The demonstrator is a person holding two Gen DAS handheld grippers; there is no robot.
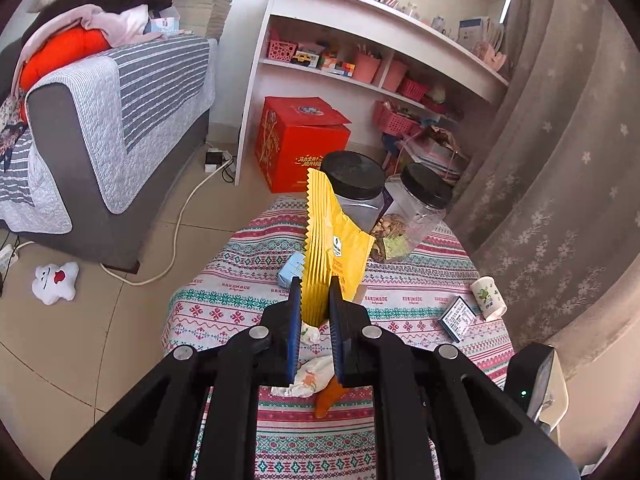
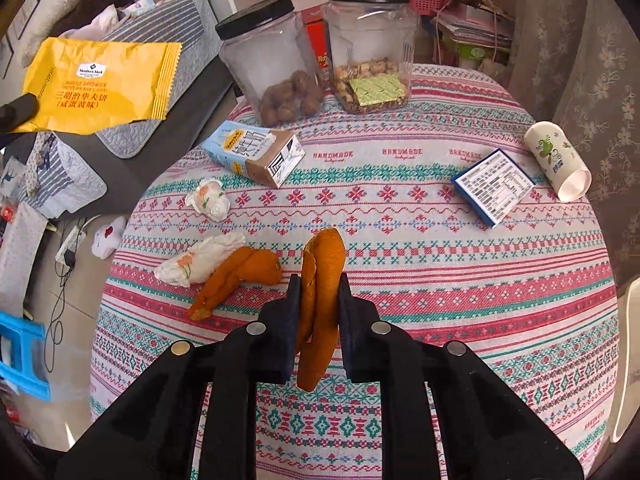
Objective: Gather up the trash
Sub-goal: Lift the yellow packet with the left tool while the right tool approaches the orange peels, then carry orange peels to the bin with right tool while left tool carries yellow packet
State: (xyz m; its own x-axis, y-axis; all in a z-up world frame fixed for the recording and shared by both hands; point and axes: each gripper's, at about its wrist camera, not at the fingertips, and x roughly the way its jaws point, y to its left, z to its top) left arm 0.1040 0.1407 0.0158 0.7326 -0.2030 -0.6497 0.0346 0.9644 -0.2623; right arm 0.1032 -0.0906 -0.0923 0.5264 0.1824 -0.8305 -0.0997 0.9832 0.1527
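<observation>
My left gripper (image 1: 314, 292) is shut on a yellow snack wrapper (image 1: 334, 240), which stands up edge-on above the table; the same yellow wrapper (image 2: 100, 84) shows at the upper left of the right wrist view. My right gripper (image 2: 319, 286) is shut on a strip of orange peel (image 2: 320, 304), lifted a little off the patterned tablecloth (image 2: 440, 288). A second orange peel (image 2: 236, 276) lies on the cloth to the left, touching a crumpled tissue (image 2: 196, 260). Another tissue ball (image 2: 210, 198), a small drink carton (image 2: 256, 152), a blue-edged box (image 2: 494, 186) and a tipped paper cup (image 2: 558, 160) lie further back.
Two clear jars with black lids (image 2: 272, 64) (image 2: 370, 44) stand at the table's far edge, holding nuts. Left of the table are a grey sofa (image 1: 108, 128), a cable (image 1: 176, 240) and a white plush toy (image 1: 54, 282) on the tiled floor. Curtain (image 1: 560, 160) hangs at right; shelves (image 1: 360, 60) behind.
</observation>
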